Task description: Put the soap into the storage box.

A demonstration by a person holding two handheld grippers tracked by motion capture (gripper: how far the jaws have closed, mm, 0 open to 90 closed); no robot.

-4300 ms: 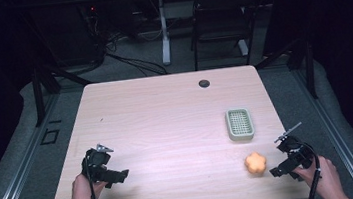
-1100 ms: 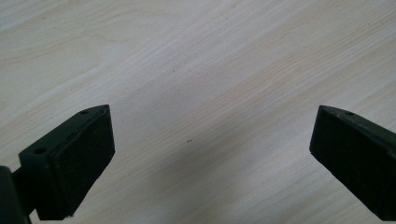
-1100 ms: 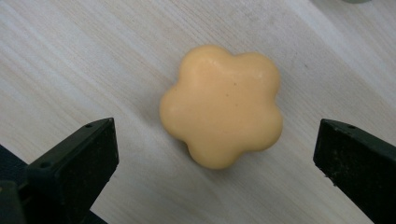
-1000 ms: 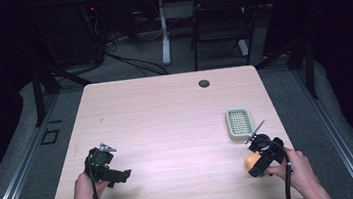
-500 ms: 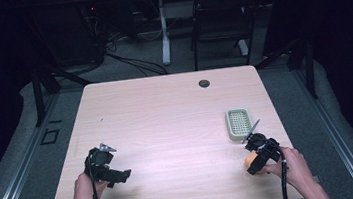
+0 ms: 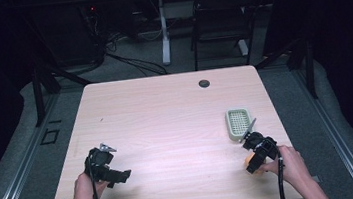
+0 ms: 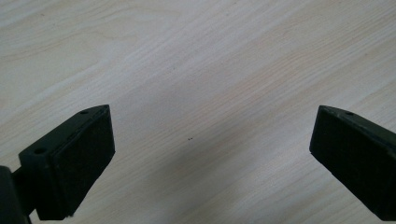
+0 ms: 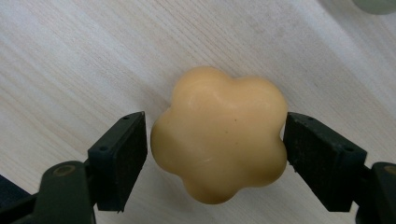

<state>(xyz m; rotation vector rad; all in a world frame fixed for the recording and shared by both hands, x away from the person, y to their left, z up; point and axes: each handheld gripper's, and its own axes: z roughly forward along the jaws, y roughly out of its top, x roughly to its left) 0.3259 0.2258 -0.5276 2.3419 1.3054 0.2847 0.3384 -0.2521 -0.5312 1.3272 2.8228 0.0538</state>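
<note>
Near the table's (image 6: pixel 165 111) front right corner, right gripper (image 8: pixel 215 149) jaws have just been closing around the orange flower-shaped soap (image 8: pixel 218 140), pads at its lobes, left gripper (image 7: pixel 205 154) spread and empty; rounded soap could squirt out if pinched off-centre

Dark room, grey floor (image 6: pixel 14 148), chair (image 6: pixel 218 19)

— How's my right gripper (image 6: pixel 254 157) sitting?

— I see it low at the near right edge, jaws just closing in, pads (image 8: pixel 122 158) at either side of what's between them; whether they press yet, I can't tell. My right hand (image 6: pixel 288 163) grips it from behind.

— And the left gripper (image 6: pixel 108 170)?

— Jaws spread wide, left hand (image 6: pixel 85 186) beneath, forearm entering from the bottom.
</note>
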